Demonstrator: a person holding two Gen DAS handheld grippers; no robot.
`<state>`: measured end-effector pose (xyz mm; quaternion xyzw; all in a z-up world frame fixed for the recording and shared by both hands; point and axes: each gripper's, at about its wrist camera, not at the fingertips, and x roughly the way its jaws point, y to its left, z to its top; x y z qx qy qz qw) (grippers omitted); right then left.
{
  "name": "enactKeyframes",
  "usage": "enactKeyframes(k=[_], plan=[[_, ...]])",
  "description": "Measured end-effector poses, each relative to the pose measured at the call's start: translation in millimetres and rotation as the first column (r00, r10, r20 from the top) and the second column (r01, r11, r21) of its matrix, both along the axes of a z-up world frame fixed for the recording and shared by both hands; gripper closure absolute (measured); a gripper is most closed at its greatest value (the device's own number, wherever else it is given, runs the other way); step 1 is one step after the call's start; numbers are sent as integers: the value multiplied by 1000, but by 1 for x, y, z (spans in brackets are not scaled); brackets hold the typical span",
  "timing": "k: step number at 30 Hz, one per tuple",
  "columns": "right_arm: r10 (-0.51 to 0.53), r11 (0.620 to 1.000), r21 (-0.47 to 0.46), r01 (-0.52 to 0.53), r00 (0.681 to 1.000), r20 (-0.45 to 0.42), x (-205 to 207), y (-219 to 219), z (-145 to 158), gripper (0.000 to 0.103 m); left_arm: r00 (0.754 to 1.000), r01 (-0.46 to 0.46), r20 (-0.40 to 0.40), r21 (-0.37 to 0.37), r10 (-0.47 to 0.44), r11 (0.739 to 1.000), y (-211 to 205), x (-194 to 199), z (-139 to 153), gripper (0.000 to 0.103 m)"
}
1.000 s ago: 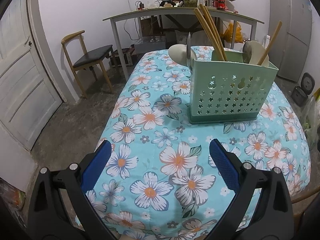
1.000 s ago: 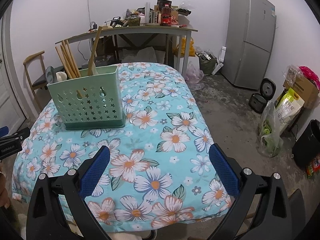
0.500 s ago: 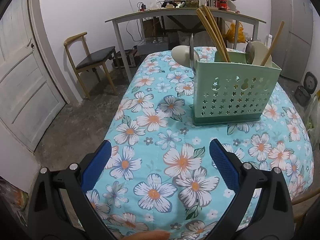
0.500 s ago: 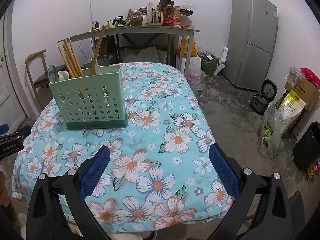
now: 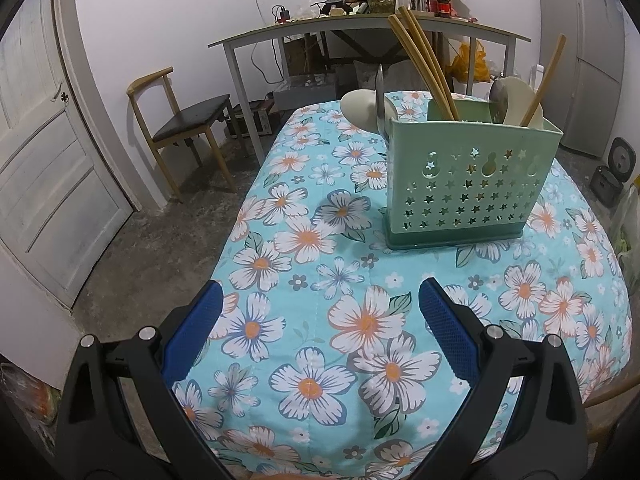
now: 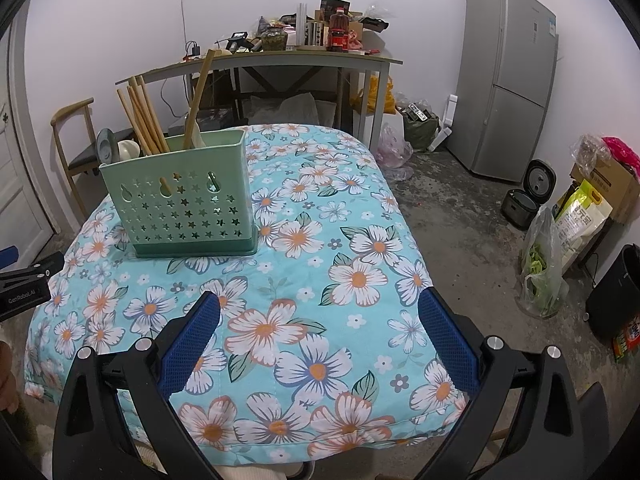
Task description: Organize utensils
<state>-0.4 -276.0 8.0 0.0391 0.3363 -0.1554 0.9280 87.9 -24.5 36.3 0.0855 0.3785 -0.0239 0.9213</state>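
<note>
A pale green utensil holder with star cut-outs stands on the floral tablecloth. Wooden chopsticks, a wooden-handled utensil, spoons and a metal blade stick out of it. My left gripper hangs open over the near cloth, well short of the holder, with nothing between its fingers. My right gripper is also open and empty, to the right of the holder. The left gripper's tip shows at the left edge of the right wrist view.
A cluttered grey desk stands behind the table. A wooden chair and white door are at the left. A fridge, rice cookers, bags and a black bin line the right.
Both grippers have drawn back and risen a little from the holder, so it looks smaller and farther. Both stay open and empty.
</note>
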Motion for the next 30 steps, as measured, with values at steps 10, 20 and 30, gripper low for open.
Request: enactKeyframes(k=[10,20,30], plan=[[0,1000,0,0,1000,0,0,0,0,7,1000,0,0,2,0,1000,0,1,0,8],[5,1000,-3,-5,1000,1,2,2,1,7,1000,0,1,3,0,1000,-1,0,-1,8],[6,1000,-2,-6,1000,1,1,2,1,7,1000,0,0,3,0,1000,-1,1,-1,8]])
